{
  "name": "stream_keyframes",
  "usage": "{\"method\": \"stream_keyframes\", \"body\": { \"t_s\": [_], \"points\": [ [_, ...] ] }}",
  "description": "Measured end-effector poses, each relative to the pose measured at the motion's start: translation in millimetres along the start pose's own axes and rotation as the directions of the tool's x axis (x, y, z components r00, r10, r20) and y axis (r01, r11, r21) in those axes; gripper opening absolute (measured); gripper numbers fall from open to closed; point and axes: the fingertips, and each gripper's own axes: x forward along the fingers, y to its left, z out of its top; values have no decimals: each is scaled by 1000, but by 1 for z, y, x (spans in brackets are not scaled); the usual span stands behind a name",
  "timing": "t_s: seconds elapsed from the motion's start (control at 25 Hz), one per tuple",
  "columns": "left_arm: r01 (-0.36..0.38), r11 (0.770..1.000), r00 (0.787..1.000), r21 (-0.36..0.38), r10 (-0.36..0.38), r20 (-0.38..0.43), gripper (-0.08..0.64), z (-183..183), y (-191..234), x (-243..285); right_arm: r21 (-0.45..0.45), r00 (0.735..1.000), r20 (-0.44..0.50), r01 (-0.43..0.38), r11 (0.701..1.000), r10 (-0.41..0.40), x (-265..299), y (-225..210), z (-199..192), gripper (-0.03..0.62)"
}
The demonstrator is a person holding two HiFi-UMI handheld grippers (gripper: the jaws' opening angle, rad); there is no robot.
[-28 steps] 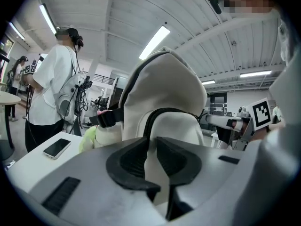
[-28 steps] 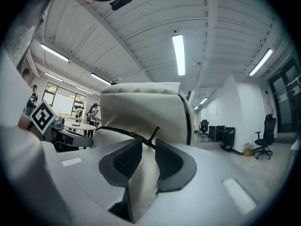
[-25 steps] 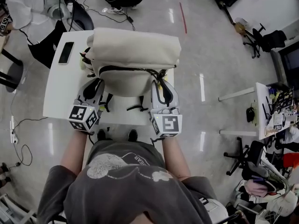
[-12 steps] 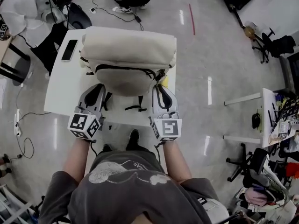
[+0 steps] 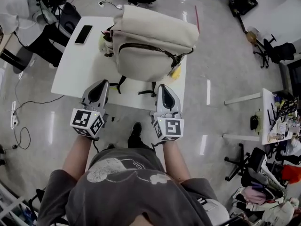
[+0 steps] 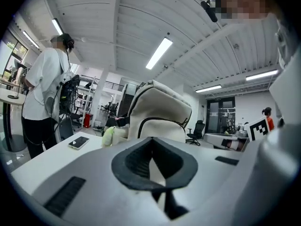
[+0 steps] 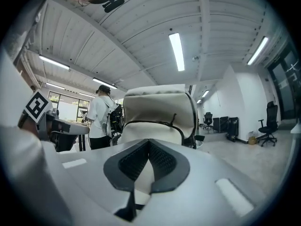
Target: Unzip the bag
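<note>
Left gripper (image 5: 100, 84) and right gripper (image 5: 165, 88) hover at the table (image 5: 75, 72) edge, jaws together on nothing, squared to the zipped bag (image 5: 150, 65), likely lining up a reach.

A white table (image 5: 70, 79) is standing on a glossy grey floor (image 5: 216, 55). A dark phone (image 5: 83, 34) is lying flat near the table's far left corner, with a pale yellow-green soft thing (image 6: 108, 136) sitting near it. A person in a white shirt (image 6: 44, 93) is standing past the table's left side. A red strip (image 5: 197, 17) is running along the floor and cables (image 5: 21, 140) are trailing at the left. At the right, a black office chair (image 5: 277, 51) is standing near a second, cluttered table (image 5: 270, 121).
</note>
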Motion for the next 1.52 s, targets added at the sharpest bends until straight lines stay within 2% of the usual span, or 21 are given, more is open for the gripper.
{"method": "stream_keyframes", "body": {
  "t_s": [0.08,0.2,0.36,0.52,0.68,0.88,1.04,1.28,1.52],
  "points": [
    [-4,1000,1000,-11,4,3,6,2,8,-31,-8,1000,0,8,1000,-8,-19,27,4,-2],
    [0,1000,1000,-8,0,20,6,4,1,-58,-11,999,-13,47,999,-47,-50,39,2,-2],
    [62,998,998,-8,-62,18,6,-4,-11,-96,37,990,-34,137,990,-135,-99,57,-12,-3],
    [116,993,993,-14,-116,8,6,-12,-21,-133,35,979,-56,199,979,-197,-149,80,-20,-5],
    [160,987,987,-24,-161,-23,6,-31,-32,-157,9,968,-83,240,971,-238,-188,98,-26,-6],
    [170,985,985,-41,-171,-31,6,-39,-50,-171,-9,965,-67,253,967,-253,-220,97,-16,-6],
    [179,983,983,-23,-180,-24,6,-40,-80,-175,-5,969,-48,244,970,-244,-240,86,-12,-6],
    [162,987,987,-5,-162,-15,6,-41,-151,-202,-22,981,-17,191,981,-191,-297,76,3,-6],
    [150,989,989,-1,-150,-7,6,-53,-224,-237,-18,997,-7,72,997,-72,-349,80,6,-6]
  ]
}}
